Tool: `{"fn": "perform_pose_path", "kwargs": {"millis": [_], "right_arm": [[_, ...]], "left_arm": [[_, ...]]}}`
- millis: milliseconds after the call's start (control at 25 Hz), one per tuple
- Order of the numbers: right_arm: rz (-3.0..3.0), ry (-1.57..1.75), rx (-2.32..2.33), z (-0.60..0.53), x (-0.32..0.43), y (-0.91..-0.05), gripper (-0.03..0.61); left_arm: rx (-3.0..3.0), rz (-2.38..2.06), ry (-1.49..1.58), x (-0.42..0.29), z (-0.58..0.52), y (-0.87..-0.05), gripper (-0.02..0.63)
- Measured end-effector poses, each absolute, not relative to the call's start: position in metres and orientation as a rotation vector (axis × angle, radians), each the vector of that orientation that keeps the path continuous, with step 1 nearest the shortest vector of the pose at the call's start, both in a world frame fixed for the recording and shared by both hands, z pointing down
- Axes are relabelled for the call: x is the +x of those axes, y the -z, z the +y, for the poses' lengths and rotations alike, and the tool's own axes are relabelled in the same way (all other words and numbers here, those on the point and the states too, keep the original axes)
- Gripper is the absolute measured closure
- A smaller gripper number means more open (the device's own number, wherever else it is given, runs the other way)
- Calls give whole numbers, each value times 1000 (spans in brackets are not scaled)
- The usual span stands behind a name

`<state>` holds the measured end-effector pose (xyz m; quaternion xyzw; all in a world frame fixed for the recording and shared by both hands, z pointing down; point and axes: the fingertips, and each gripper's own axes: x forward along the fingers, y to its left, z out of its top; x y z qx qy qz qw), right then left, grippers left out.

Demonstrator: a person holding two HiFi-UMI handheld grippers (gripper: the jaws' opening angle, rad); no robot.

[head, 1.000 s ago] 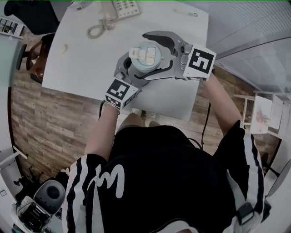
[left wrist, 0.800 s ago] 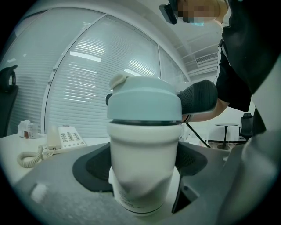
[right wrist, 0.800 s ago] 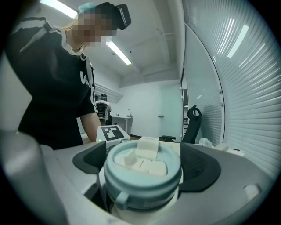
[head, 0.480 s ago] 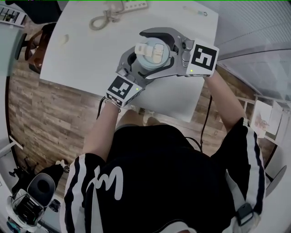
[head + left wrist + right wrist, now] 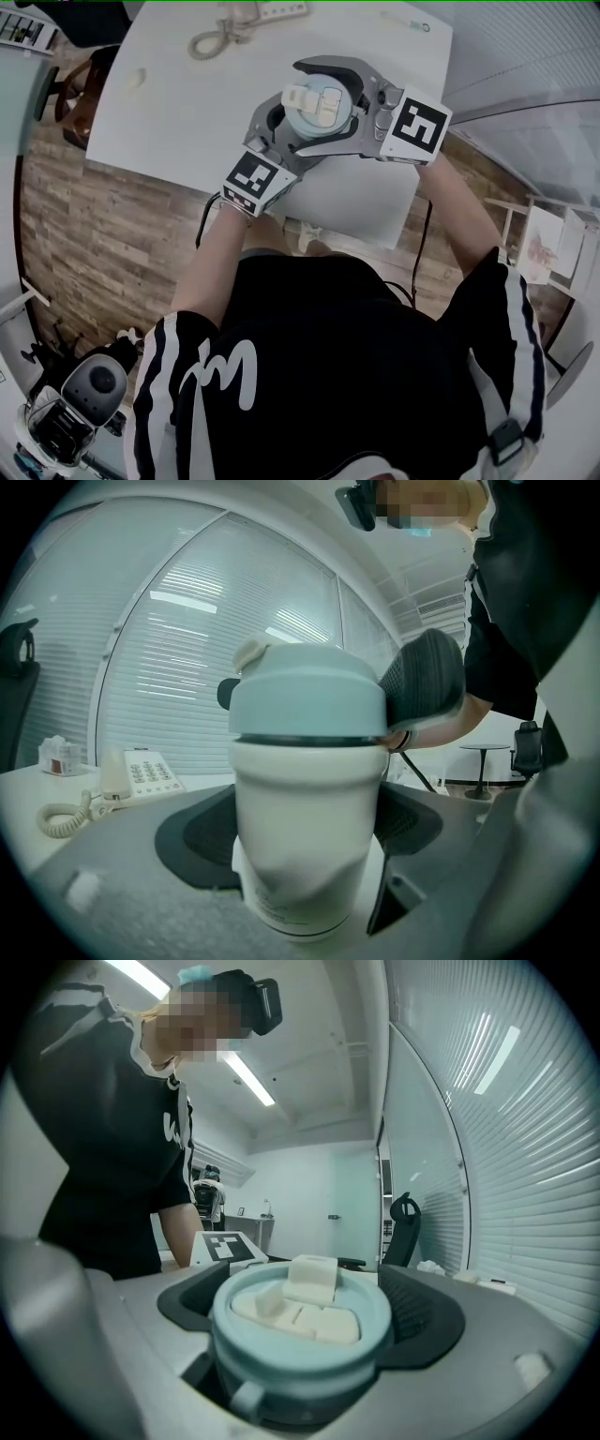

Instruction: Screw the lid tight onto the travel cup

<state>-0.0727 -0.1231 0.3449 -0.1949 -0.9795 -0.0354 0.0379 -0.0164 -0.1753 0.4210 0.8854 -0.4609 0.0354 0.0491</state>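
A white travel cup (image 5: 305, 846) stands upright on the white table (image 5: 178, 122), with a pale blue lid (image 5: 319, 105) sitting level on top. A cream flip tab (image 5: 311, 1279) sticks up from the lid. My left gripper (image 5: 305, 829) is closed round the cup's body from the near left, with dark pads (image 5: 199, 836) against its sides. My right gripper (image 5: 300, 1321) reaches in from the right at lid height. Its jaws curve round the lid's rim, and one pad (image 5: 424, 679) presses on the lid's edge.
A desk phone (image 5: 141, 775) with a coiled cord (image 5: 211, 42) lies at the table's far edge. A small pale scrap (image 5: 138, 77) lies far left. The table's near edge runs just below the grippers, above wood flooring (image 5: 103, 244). Window blinds (image 5: 187, 649) lie behind.
Both grippers stay clamped on the cup and lid at the same spot. The left gripper's marker cube has turned a little. The head view has shifted slightly.
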Motion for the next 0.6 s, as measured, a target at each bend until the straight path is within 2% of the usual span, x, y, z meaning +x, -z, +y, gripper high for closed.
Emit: {"fn": "perform_pose_path", "kwargs": {"millis": [600], "right_arm": [[-3049, 101, -92, -135, -78, -343, 87]], "left_arm": [[2706, -1393, -117, -16, -173, -421, 186]]}}
